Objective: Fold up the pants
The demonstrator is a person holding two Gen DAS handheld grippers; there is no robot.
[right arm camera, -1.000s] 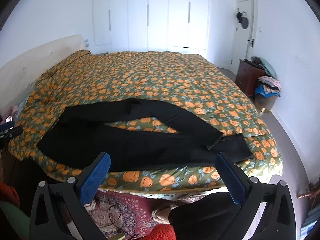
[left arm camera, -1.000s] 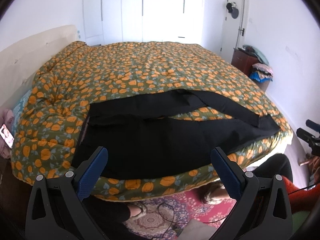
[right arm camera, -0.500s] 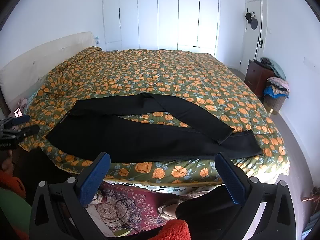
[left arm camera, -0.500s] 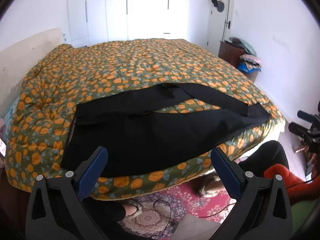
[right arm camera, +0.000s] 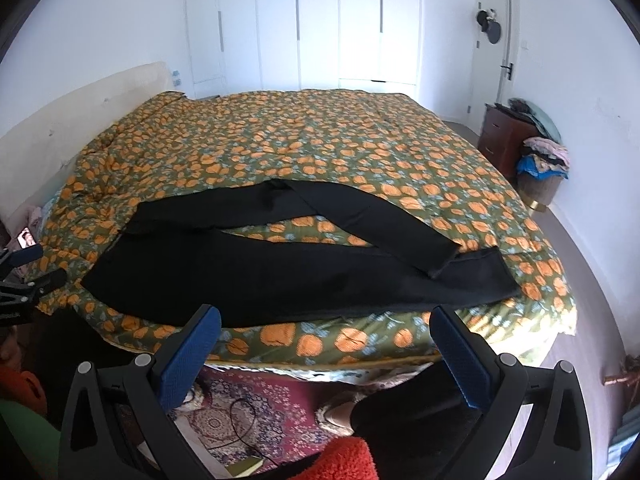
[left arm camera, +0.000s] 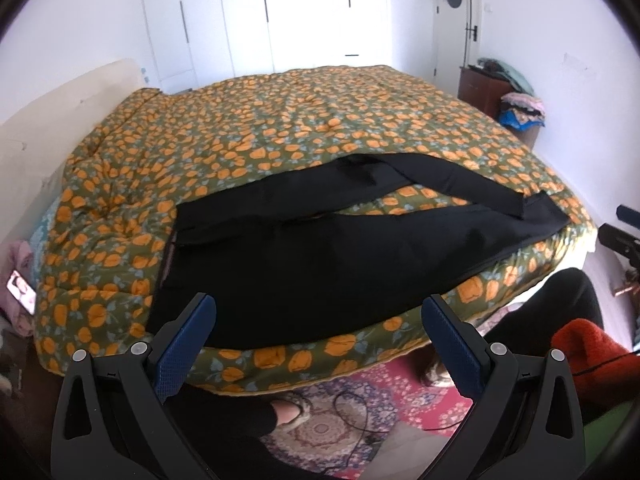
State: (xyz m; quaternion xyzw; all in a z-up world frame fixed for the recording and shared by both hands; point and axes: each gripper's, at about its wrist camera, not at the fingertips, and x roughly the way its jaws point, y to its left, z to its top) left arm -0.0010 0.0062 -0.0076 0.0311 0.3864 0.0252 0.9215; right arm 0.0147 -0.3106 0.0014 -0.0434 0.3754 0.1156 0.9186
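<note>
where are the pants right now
The black pants lie spread along the near edge of the bed on the orange-flowered quilt, waistband toward the headboard side on the left, just beyond both open grippers.

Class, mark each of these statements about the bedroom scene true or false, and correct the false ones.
1. The black pants lie spread on the floral bedspread. True.
2. The left hand-held gripper is clamped on the pants. False: it is open and holds nothing.
3. The two pant legs are stacked neatly on each other. False: they lie apart, with bedspread showing between them.
4. The right hand-held gripper is open. True.
5. The wardrobe doors are white. True.
</note>
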